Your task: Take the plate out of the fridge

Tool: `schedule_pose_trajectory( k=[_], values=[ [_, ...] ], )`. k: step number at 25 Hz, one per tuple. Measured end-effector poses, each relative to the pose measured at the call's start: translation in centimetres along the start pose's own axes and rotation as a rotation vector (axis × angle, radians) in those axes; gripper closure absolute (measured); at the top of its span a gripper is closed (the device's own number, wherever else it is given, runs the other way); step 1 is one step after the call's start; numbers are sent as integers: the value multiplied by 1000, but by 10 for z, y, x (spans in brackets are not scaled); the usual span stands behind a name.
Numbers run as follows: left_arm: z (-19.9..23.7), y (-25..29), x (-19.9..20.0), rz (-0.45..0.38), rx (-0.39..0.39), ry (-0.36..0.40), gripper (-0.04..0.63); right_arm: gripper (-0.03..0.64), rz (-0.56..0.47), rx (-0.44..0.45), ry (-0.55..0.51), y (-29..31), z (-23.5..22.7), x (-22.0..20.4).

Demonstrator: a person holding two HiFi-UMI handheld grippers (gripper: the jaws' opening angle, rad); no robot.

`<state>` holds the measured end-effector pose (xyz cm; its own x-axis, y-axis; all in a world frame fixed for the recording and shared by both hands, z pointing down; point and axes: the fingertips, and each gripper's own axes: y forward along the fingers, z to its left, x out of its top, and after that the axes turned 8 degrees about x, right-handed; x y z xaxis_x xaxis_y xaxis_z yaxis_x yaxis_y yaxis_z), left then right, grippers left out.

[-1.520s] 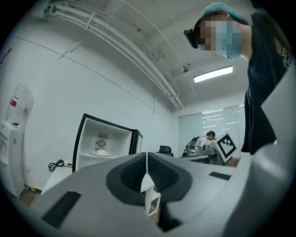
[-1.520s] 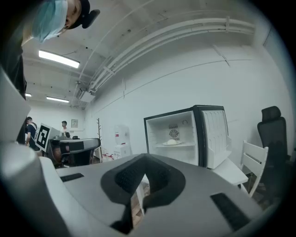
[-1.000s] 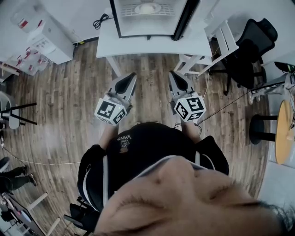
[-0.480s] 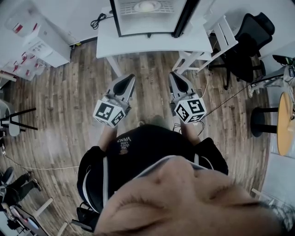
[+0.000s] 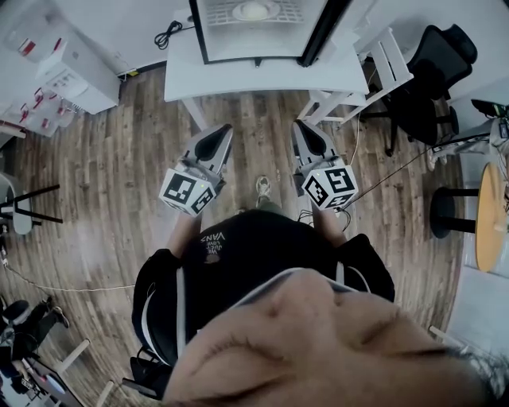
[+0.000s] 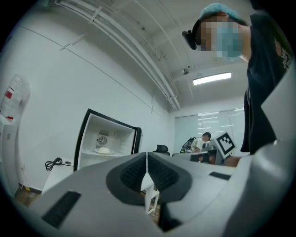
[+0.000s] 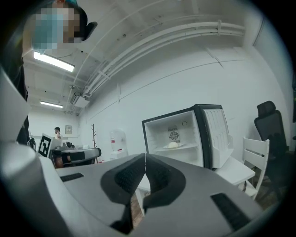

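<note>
A small fridge (image 5: 254, 32) stands open on a white table (image 5: 262, 75) ahead of me. A plate (image 5: 254, 11) with a pale round lump on it sits on the fridge's shelf; the same plate (image 6: 104, 150) shows in the left gripper view, and the plate (image 7: 173, 145) in the right gripper view. My left gripper (image 5: 215, 141) and right gripper (image 5: 308, 137) hang side by side over the wooden floor, short of the table. Both are shut with nothing between their jaws.
The fridge door (image 5: 322, 32) swings out to the right. A white chair (image 5: 358, 87) and a black office chair (image 5: 429, 87) stand right of the table. A water dispenser (image 5: 67, 67) is at the left. A cable (image 5: 171, 36) lies on the table's left end.
The view has drifted slightly toward the table. A shoe has come into sight on the floor between the grippers. Both grippers stay shut and level.
</note>
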<state>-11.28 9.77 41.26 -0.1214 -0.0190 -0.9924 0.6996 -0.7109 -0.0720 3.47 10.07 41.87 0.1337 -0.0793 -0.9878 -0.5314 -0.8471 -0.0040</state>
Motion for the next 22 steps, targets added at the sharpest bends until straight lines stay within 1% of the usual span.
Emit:
schedule_pose_trajectory(
  k=[5,13,22],
  values=[
    [9,23,0,1,18,-11,572,604,10,24,-7,19,-21,5],
    [27,70,1,-7,51,9,572,604,8,57,-10,51,-64,13],
    [32,113,-1,-4,79,18,572,604,8,83,-7,73,-107,19]
  ],
)
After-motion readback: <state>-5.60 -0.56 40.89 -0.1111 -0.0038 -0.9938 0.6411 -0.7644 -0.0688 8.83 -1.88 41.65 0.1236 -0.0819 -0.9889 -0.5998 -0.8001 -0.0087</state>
